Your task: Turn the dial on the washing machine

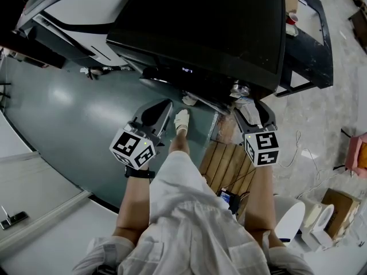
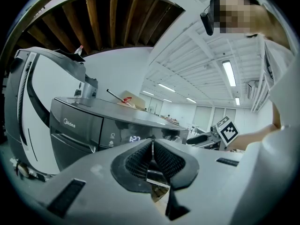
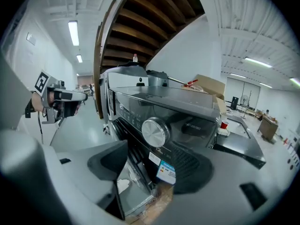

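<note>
The dark washing machine point(image 1: 200, 22) stands ahead of me, its front panel facing me. Its round silver dial point(image 3: 154, 131) is on the panel's right part, also seen from above point(image 1: 241, 89). My right gripper point(image 3: 150, 161) is open, its two dark pads point(image 3: 110, 161) spread to either side just short of the dial, not touching it. In the head view the right gripper point(image 1: 248, 105) points at the machine's front right. My left gripper point(image 1: 163, 105) hovers lower left of the panel, shut with nothing between its pads point(image 2: 152, 158). The lit display point(image 2: 135, 138) shows ahead of it.
A wooden pallet point(image 1: 226, 162) lies under the machine's front. My foot in a white sock point(image 1: 182, 119) rests on the teal floor. A cardboard box point(image 3: 211, 86) and a red cup point(image 1: 292, 18) sit beyond the machine. White fixtures point(image 1: 309, 216) stand at the lower right.
</note>
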`<state>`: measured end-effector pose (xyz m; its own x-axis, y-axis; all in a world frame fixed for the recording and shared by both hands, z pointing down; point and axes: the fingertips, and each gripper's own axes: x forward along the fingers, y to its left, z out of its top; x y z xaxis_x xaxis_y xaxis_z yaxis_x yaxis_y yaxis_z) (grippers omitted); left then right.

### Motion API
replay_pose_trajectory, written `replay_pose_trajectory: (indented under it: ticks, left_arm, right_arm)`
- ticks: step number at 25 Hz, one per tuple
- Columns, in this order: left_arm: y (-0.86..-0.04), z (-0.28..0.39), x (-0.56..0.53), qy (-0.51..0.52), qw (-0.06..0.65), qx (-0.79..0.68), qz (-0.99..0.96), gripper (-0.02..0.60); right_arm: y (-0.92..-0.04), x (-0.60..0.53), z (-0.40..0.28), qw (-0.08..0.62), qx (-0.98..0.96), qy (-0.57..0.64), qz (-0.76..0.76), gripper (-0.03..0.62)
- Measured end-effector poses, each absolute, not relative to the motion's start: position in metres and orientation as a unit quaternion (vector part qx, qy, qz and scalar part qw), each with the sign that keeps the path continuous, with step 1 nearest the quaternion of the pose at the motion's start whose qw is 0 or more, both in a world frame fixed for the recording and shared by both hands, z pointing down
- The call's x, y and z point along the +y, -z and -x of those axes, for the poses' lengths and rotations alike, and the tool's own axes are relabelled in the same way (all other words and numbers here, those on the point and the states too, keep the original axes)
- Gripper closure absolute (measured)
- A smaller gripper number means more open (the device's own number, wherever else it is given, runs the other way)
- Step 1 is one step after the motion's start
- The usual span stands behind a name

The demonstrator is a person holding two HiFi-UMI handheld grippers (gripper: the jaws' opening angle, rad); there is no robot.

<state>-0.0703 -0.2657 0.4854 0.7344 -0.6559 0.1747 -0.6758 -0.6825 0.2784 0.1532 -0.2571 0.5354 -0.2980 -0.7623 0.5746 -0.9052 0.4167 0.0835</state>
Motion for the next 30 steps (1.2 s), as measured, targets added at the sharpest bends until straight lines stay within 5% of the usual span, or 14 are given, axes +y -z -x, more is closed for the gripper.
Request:
replay_pose_trajectory:
  ticks: [23, 30]
  left_arm:
    - [-0.401, 0.067, -0.146, -0.016, 0.101, -0.396, -0.913, 0.565]
    - [-0.363, 0.075, -0.096, -0.003, 0.071, -0.415, -0.907, 0.565]
  right_arm:
    - [-0.455, -0.099, -0.216, 0.155, -0.805, -0.138, -0.555, 0.390]
    - [-0.406, -0.037, -0.243, 0.102, -0.799, -0.096, -0.584, 0.536]
